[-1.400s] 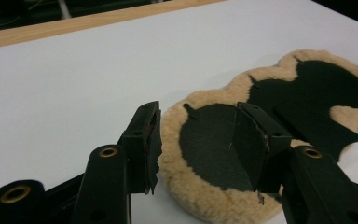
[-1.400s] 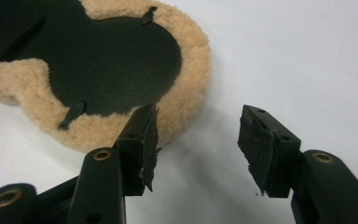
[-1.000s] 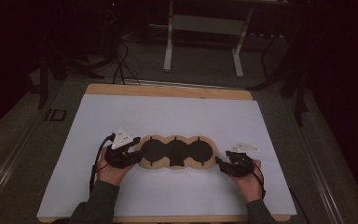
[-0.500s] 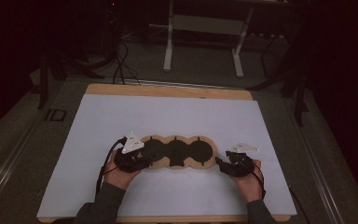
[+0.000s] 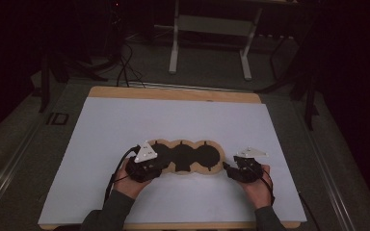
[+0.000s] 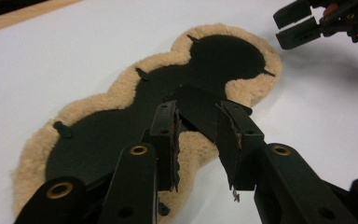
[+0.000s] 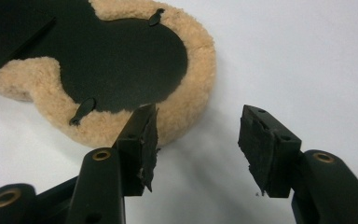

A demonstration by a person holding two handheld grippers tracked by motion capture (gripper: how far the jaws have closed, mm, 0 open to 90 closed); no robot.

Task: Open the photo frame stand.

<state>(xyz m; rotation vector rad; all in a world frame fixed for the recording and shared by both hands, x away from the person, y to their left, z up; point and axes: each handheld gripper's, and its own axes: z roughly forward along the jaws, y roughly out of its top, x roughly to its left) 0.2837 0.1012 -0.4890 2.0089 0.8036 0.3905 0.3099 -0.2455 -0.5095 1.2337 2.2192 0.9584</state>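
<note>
Two hand-held grippers at either end of a fleece pad on the desk.

The tan three-lobed fleece pad with black backing [image 5: 185,157] lies flat on the white desk [image 5: 125,120], near the front edge. The left hand-held gripper [image 6: 198,135] has just been closing, its jaws half-open around a raised black flap [image 6: 198,109] at the pad's left end. The right hand-held gripper [image 7: 198,140] stands open, empty, just beside the right end.

Left gripper over the fleece-edged pad

The left gripper [image 6: 198,135] had just been closing its jaws, which stood apart astride a raised black flap [image 6: 196,109] of the tan fleece pad [image 6: 100,100], pads not visibly pressing it. The pad lay on the white table [image 6: 74,51]. The other gripper [image 6: 303,23] hung near its far end.
</note>
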